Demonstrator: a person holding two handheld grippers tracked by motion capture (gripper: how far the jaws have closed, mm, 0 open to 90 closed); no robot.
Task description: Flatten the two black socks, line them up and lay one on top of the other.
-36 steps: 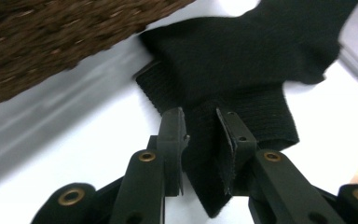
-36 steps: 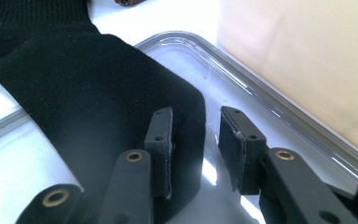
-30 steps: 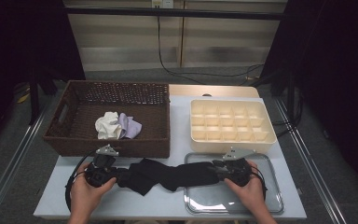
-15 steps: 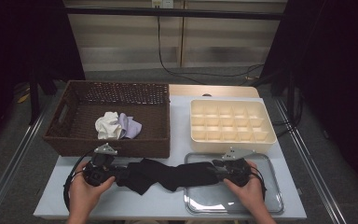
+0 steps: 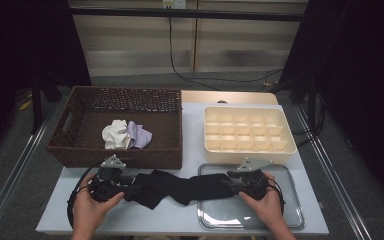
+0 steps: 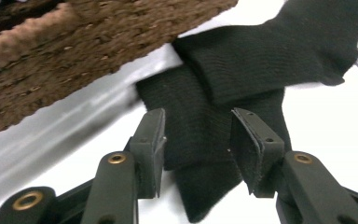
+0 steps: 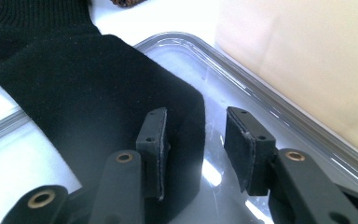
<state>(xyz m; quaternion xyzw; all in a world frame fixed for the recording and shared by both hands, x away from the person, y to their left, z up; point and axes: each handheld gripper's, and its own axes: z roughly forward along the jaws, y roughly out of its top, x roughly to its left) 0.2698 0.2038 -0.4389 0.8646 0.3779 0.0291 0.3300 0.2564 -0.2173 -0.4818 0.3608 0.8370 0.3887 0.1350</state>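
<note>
A: What is laid out on the surface [image 5: 180, 220], and how many of each thing?

B: One black sock [image 5: 180, 186] is stretched across the front of the white surface, its right end lying on one shallow metal tray [image 5: 290, 215]. Behind the tray, one cream organiser box [image 5: 285, 145] divided into many small compartments is seen. At the left, one brown wicker basket [image 5: 130, 157] is placed, with two crumpled cloths inside, one white cloth [image 5: 115, 134] and one pale lilac cloth [image 5: 140, 135], touching each other.

A: How are the two hand-held grippers positioned?

B: Two are counted, each held in one hand of a person. The left hand-held gripper [image 6: 196, 140] is set at the sock's left end, just beside the basket's front wall. Its jaws have just been opening; they are parted, with folded sock fabric lying between them, and no pad is seen pressing on it. The right hand-held gripper [image 7: 193, 144] is set over the tray at the sock's right end. Its jaws have also been opening; the sock's edge lies against the inner face of one pad, while the other pad stands clear above bare tray, so the sock is released there too.
</note>
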